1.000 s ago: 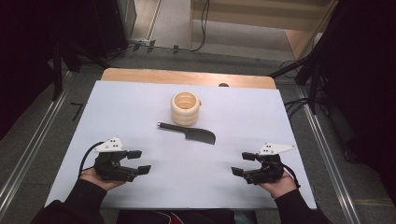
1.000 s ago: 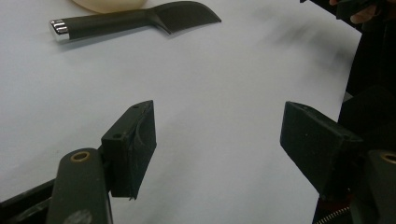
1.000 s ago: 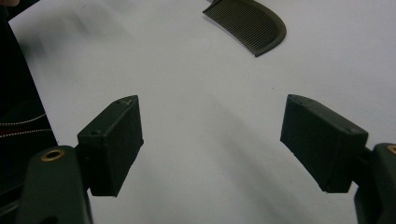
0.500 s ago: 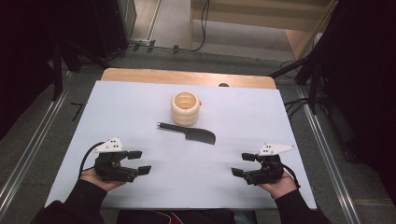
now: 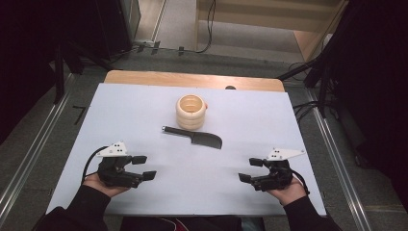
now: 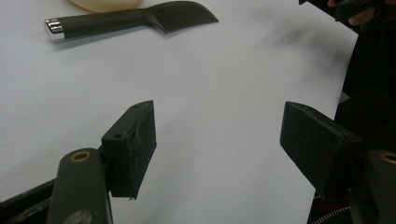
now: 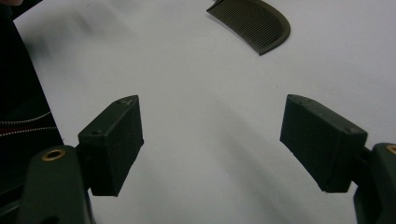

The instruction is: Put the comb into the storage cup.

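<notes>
A black comb [image 5: 195, 136] with a handle lies flat in the middle of the white table [image 5: 144, 106]. A cream ribbed cup [image 5: 191, 111] stands upright just behind it. My left gripper [image 5: 144, 167] rests near the front left, open, nothing between its jaws. My right gripper [image 5: 250, 170] sits at the front right, also open and empty. In the left gripper view the comb [image 6: 126, 19] lies far ahead with its silver handle tip to the left. The comb's toothed end [image 7: 254, 21] is at the top of the right gripper view.
A wooden strip [image 5: 192, 79] runs along the table's far edge. Metal rails [image 5: 29, 159] flank the table on both sides. Cables [image 5: 308, 106] lie on the floor at the right.
</notes>
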Tool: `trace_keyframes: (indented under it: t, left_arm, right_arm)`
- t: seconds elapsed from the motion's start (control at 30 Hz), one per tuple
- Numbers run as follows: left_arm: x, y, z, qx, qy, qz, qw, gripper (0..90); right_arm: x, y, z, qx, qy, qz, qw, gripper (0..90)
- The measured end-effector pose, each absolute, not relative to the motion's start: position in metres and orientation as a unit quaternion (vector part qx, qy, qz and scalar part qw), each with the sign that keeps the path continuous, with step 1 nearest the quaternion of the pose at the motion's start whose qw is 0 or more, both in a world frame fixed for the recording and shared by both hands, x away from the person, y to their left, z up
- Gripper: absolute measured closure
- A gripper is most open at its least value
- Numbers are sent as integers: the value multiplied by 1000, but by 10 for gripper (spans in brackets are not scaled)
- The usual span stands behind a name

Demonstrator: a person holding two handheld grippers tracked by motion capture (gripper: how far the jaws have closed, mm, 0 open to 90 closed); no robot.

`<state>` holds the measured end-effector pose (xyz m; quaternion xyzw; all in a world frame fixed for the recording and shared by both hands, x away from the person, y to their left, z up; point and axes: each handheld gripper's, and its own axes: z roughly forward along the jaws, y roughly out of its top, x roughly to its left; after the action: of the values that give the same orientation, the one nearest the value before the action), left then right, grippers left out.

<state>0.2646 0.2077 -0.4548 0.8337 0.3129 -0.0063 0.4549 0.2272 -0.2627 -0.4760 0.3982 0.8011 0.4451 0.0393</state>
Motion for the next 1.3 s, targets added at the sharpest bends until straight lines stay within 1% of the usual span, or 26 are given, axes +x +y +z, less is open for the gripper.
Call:
trace_keyframes:
  t: [0.83, 1.03, 1.13, 1.2, 1.3]
  left_arm:
    - [265, 207, -455, 834, 317, -7, 451, 274]
    - [266, 209, -453, 831, 319, 5, 456, 274]
    - [271, 212, -450, 820, 345, 3, 457, 275]
    - [274, 213, -450, 815, 356, -1, 458, 294]
    - [278, 213, -450, 812, 364, 2, 456, 294]
  right_arm:
    - [227, -262, -477, 396, 806, 439, 38, 190]
    - [227, -261, -477, 396, 806, 438, 38, 190]
    - [228, -261, -477, 396, 807, 437, 37, 190]
    - [228, -261, -478, 396, 807, 437, 37, 190]
    - [228, -261, -478, 397, 807, 435, 38, 190]
